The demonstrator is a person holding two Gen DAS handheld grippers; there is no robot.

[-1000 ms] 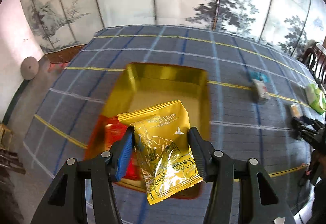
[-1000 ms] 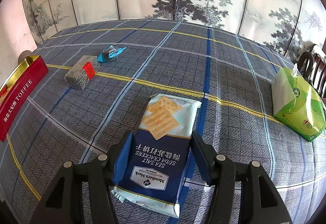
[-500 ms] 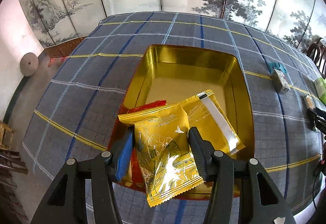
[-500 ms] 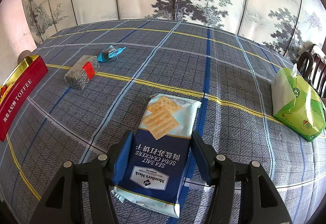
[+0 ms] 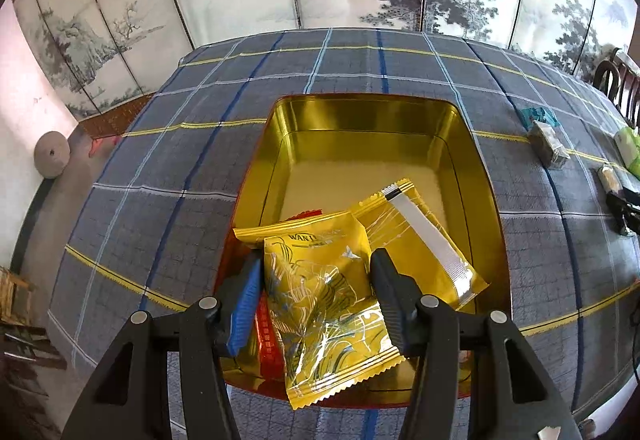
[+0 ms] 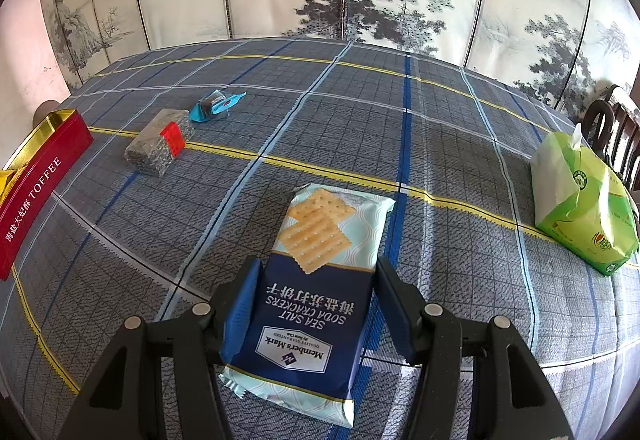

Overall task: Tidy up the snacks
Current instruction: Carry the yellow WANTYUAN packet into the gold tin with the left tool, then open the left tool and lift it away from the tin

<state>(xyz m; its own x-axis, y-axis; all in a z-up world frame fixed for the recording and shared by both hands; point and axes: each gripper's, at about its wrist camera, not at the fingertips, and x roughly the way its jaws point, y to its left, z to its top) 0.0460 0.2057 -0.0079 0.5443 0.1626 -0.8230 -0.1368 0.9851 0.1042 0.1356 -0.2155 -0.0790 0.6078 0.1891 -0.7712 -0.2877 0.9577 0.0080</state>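
Note:
My left gripper (image 5: 316, 264) is shut on a yellow snack packet (image 5: 320, 304), held just above the near end of the open gold tin (image 5: 360, 120). A second yellow packet (image 5: 424, 240) and a red packet (image 5: 268, 344) lie inside the tin under it. In the right wrist view my right gripper (image 6: 316, 268) is shut on a navy and pale-blue sea salt soda cracker pack (image 6: 308, 312) low over the plaid tablecloth. The tin's red side (image 6: 36, 180), lettered TOFFEE, shows at the far left.
A grey packet with a red label (image 6: 158, 146) and a small blue wrapped sweet (image 6: 216, 106) lie on the cloth between the tin and the crackers. A green tissue pack (image 6: 580, 200) sits at the right. A painted folding screen stands behind the table; chairs are at the right edge.
My left gripper has come forward and down over the tin with the yellow packet, so the tin's inside and the packets in it now show. The right gripper and crackers have not moved.

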